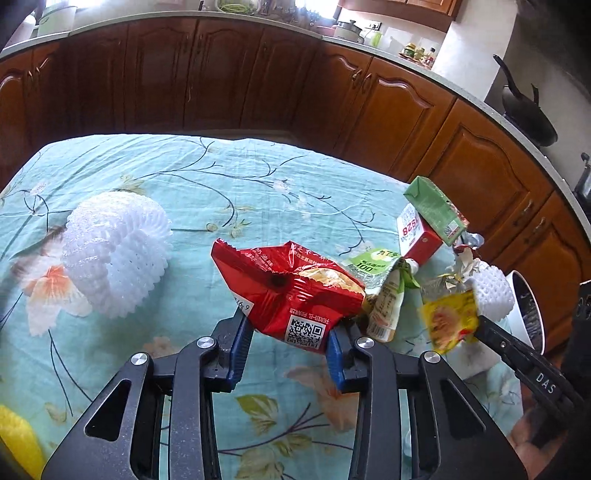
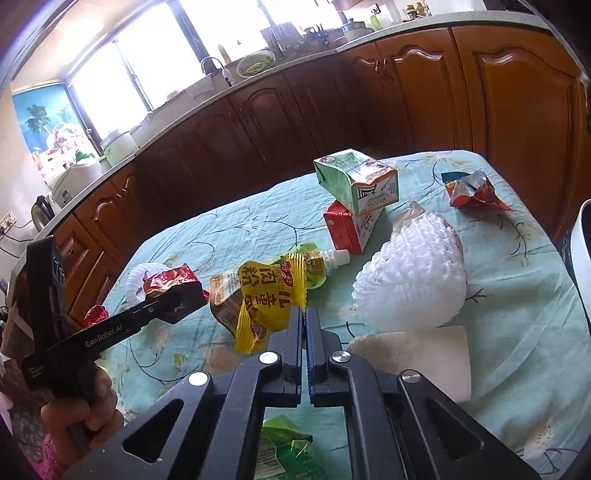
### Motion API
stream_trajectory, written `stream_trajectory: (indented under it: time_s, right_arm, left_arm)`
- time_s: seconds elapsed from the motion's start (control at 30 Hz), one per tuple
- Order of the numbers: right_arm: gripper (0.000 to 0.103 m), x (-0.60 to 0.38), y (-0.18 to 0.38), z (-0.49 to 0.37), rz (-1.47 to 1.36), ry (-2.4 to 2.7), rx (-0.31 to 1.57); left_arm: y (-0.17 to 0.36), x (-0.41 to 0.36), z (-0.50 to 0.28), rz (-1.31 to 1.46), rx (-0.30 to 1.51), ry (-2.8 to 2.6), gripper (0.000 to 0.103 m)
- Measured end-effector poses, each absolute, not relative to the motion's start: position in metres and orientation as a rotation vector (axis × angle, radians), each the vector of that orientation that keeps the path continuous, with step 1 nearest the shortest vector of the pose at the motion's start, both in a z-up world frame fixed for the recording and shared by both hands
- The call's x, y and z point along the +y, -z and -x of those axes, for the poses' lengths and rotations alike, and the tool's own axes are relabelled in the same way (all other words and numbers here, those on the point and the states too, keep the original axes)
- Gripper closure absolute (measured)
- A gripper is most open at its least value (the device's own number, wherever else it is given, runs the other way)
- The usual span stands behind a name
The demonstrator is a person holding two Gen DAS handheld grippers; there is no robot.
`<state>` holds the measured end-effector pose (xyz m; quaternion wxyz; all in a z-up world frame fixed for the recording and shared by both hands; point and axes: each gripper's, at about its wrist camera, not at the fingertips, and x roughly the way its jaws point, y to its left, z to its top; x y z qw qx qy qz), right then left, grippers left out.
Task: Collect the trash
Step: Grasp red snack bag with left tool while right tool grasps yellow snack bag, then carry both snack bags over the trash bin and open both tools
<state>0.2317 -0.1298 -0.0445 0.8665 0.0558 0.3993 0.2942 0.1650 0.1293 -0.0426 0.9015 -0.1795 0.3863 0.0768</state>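
- Home kitchen, lived-in.
- Wooden cabinets (image 1: 373,99) w/ arched doors run under a pale countertop (image 2: 258,79).
- Sink faucet (image 2: 214,64) by bright windows (image 2: 147,59).
- Black wok (image 1: 528,110) at the stove end.
- Pot (image 1: 349,29), jars, kettle (image 2: 42,210) on counter.
- Table w/ floral cloth (image 1: 221,184).

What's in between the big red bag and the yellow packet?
A squashed drink pouch with a white cap lies on the cloth between the red bag and the yellow packet held by the right gripper. The left wrist view shows it best.
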Motion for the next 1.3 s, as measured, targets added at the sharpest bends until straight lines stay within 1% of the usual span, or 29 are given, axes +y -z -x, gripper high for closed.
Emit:
stream_trajectory:
  time_s: [0.33, 0.7, 1.3]
  right_arm:
    - [0.102, -0.161, 0.016, -0.214, -0.165, -0.605, 0.749]
    - [0.102, -0.236, 0.001, -0.207, -0.239, -0.484, 0.68]
    - [0.102, -0.357, 0.006, -0.213, -0.324, -0.255, 0.644]
  left_arm:
    - [0.003, 0.099, -0.15, 0.335, 0.726, -0.078, 0.07]
    - [-0.021, 0.039, -0.156, 0.276, 0.695, 0.075, 0.07]
    - [-0.024, -0.085, -0.19, 0.148, 0.741, 0.301, 0.07]
